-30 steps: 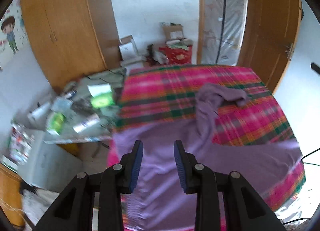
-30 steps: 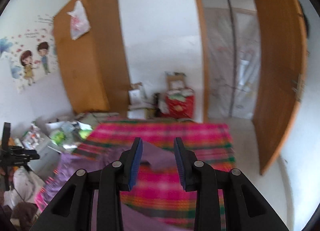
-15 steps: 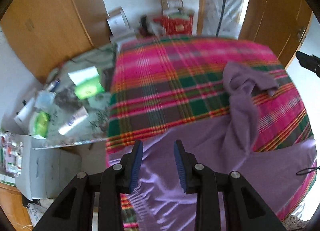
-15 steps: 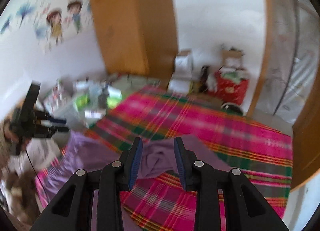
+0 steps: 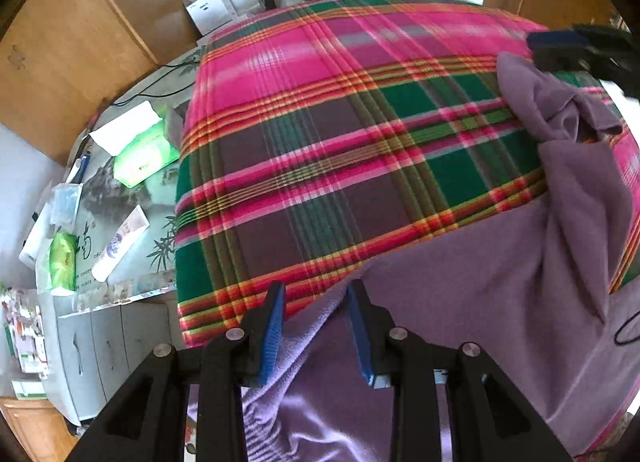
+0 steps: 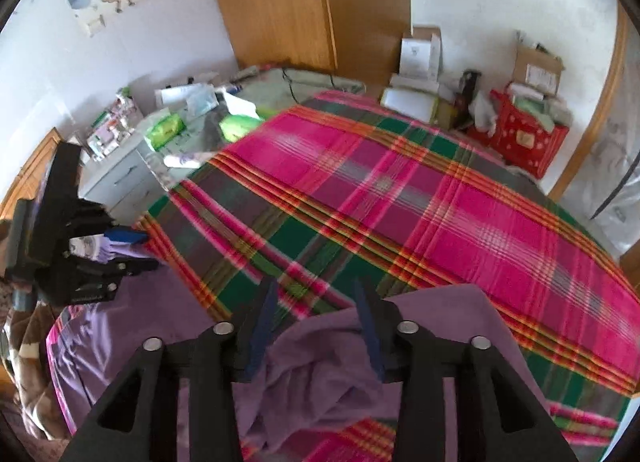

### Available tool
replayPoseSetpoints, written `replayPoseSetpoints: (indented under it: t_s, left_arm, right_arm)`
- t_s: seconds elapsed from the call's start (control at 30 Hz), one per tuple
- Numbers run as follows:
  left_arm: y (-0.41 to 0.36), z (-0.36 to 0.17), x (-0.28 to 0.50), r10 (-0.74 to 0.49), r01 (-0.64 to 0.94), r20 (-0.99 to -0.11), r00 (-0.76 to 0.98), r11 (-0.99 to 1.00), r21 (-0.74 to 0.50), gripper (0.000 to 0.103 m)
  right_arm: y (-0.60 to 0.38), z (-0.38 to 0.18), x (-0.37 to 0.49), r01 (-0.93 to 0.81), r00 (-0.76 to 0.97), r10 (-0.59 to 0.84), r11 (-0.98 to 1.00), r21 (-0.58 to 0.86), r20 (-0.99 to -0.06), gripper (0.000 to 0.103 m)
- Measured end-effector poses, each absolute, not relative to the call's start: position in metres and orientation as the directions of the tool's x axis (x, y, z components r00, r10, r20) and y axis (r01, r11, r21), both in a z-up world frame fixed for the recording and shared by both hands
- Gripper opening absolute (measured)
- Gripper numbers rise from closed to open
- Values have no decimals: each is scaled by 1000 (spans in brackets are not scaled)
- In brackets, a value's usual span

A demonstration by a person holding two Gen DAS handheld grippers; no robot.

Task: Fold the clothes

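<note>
Spread across the bed's pink-and-green plaid blanket (image 5: pixel 320 134), a soft purple fleece garment (image 5: pixel 500 282) is lying crumpled. Left gripper (image 5: pixel 316 326) is hovering parted over its edge; right gripper (image 6: pixel 316 326), jaws just widening, is nearing a bunched sleeve. Next, I judge, both must pinch fabric.

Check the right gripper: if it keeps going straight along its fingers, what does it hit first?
Most likely the bunched purple garment lying just under the open right gripper, with the plaid blanket beneath it. Exact gap is unclear from this view.

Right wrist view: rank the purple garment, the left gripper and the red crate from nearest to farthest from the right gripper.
1. Purple garment, under the right gripper.
2. Left gripper, at the left edge.
3. Red crate, far right by the wall.
</note>
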State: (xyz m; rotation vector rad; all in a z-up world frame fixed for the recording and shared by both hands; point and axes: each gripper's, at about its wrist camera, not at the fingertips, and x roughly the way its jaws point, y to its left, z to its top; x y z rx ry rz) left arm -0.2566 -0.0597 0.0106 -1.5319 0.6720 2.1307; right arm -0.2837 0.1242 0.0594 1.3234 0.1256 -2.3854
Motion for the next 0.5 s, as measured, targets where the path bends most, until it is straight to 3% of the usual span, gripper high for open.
replayPoseSetpoints:
  t_s: [0.5]
  left_arm:
    - [-57,3,-254,174,-631,-953,-250,-775,24,31]
  right_arm:
    - [158,17,-293,409,-318,-360,-886,216,-877,45]
